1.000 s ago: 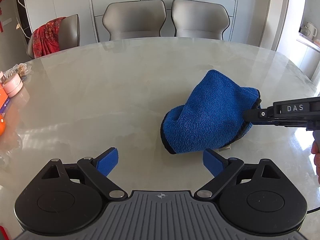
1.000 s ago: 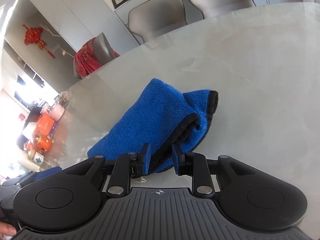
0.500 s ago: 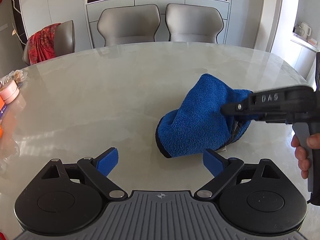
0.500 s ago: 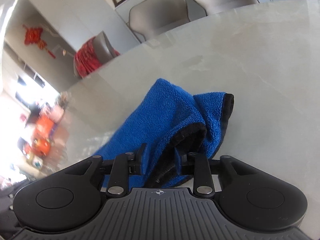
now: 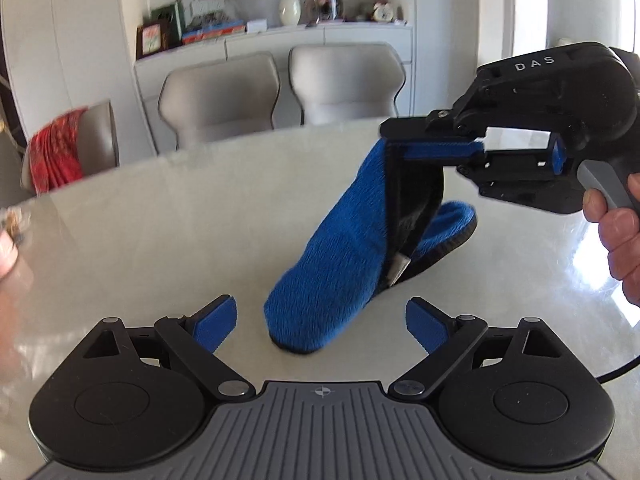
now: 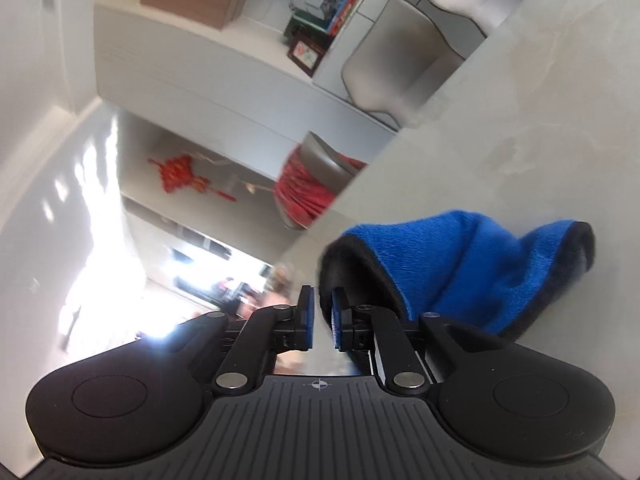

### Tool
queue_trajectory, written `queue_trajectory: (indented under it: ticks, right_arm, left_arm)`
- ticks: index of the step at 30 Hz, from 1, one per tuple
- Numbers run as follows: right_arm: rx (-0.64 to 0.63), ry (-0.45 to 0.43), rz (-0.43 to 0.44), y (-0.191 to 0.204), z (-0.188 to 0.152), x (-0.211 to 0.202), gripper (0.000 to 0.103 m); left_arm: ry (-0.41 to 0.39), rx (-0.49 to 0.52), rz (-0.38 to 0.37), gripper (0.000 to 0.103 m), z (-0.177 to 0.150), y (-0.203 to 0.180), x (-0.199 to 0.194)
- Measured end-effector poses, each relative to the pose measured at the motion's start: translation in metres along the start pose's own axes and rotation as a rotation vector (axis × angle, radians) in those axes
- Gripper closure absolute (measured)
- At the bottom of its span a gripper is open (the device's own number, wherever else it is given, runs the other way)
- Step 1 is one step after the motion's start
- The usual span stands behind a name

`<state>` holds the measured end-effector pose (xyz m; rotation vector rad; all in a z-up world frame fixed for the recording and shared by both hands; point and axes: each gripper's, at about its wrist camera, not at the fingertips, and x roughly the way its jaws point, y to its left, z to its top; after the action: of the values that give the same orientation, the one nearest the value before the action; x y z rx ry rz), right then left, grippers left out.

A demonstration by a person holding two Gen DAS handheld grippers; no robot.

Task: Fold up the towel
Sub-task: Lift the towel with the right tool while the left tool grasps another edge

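the towel (image 5: 340,248) is what i'm working on: a thick blue plush cloth with a black bound hem and a dark inner face, sitting a little right of centre in my left wrist view on the pale, glossy stone-look table (image 5: 160,220). it's bunched into a long sock-like shape. its long axis runs diagonally, from a rounded lower end resting on the table at lower centre of the frame up to the hemmed corner at upper right, which is lifted clear of the surface. a second rounded lobe lies on the table just right of that diagonal, and a small pale label pokes out between the two.

my right gripper (image 5: 394,136) comes in from the right edge of that view, black plastic with ribbed blue pads, a hand (image 5: 616,232) wrapped round its grey handle. its jaws have just been closing and now stand almost together, and from the side they appear pinched on the raised hem. in my right wrist view the picture is rolled over and smeared; the right gripper (image 6: 322,316) shows only a narrow slit between the pads, with the dark hem of the towel (image 6: 460,264) curling right at the tips.

my left gripper (image 5: 322,324) sits at the bottom of its frame, jaws spread wide and holding nothing, the towel's lower end lying beyond and between the blue fingers (image 5: 214,322).
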<state>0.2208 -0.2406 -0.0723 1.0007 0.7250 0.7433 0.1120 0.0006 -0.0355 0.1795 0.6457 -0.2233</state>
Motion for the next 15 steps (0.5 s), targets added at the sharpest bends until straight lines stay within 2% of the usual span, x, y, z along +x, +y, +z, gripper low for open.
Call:
queue_trajectory:
  ticks: [3, 5, 9, 11, 13, 15]
  right_arm:
    - [-0.041, 0.010, 0.007, 0.008, 0.004, 0.000, 0.093]
    - [-0.094, 0.034, -0.032, 0.011, 0.006, 0.004, 0.093]
    - [-0.057, 0.050, 0.018, 0.008, 0.005, 0.005, 0.093]
    - [-0.100, 0.070, 0.029, 0.015, 0.005, 0.003, 0.093]
    - [-0.148, 0.084, 0.001, 0.020, 0.004, 0.002, 0.093]
    - [-0.175, 0.088, -0.056, 0.019, 0.004, 0.000, 0.093]
  left_arm:
    - [-0.007, 0.032, -0.006, 0.009, 0.004, -0.007, 0.007]
    - [0.000, 0.029, -0.014, 0.009, 0.007, -0.009, 0.013]
    - [-0.016, 0.022, -0.041, 0.009, 0.014, -0.010, 0.015]
    - [-0.017, 0.010, -0.040, 0.019, 0.016, -0.008, 0.016]
    - [0.028, -0.020, -0.108, 0.044, 0.018, 0.000, 0.022]
    - [0.074, -0.051, -0.160, 0.045, 0.016, 0.007, 0.024]
